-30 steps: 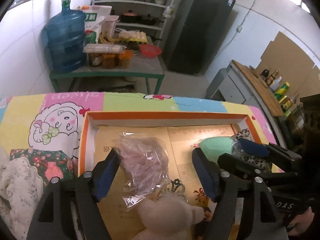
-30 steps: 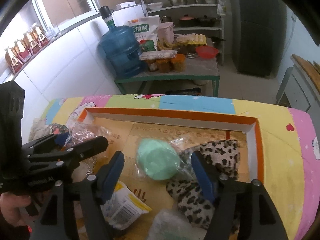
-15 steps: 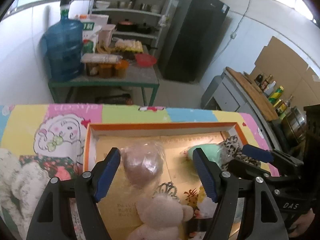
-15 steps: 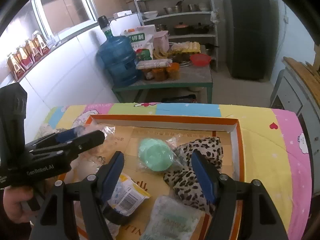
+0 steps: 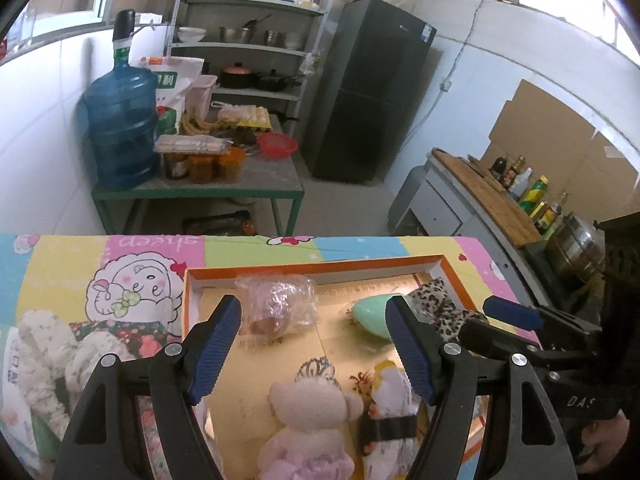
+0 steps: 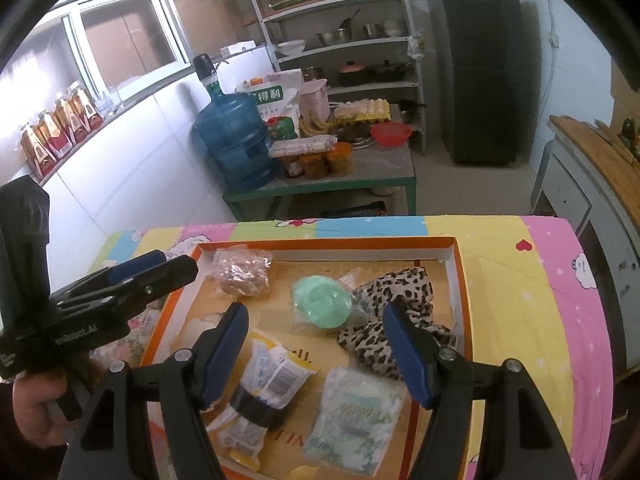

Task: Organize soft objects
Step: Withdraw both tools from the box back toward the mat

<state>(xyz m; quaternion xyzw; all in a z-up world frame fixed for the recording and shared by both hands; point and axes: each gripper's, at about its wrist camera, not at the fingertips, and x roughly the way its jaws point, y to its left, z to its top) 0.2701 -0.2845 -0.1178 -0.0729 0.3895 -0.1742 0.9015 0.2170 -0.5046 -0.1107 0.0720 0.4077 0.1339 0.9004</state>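
Note:
An orange-rimmed cardboard box lies on the cartoon tablecloth. In it are a bagged pinkish soft thing at the far left corner, a bagged green round thing, a leopard-print cloth, a plush bear, a banded packet and a pale bagged item. My left gripper is open and empty above the box. My right gripper is open and empty over the box too.
White fluffy cloth and floral fabric lie on the table left of the box. Beyond the table stand a green side table with a water jug, shelves, a dark fridge and a counter at right.
Both grippers have pulled back and up from the box. The bagged pinkish thing now lies free at the box's far left corner, farther from my left fingers.

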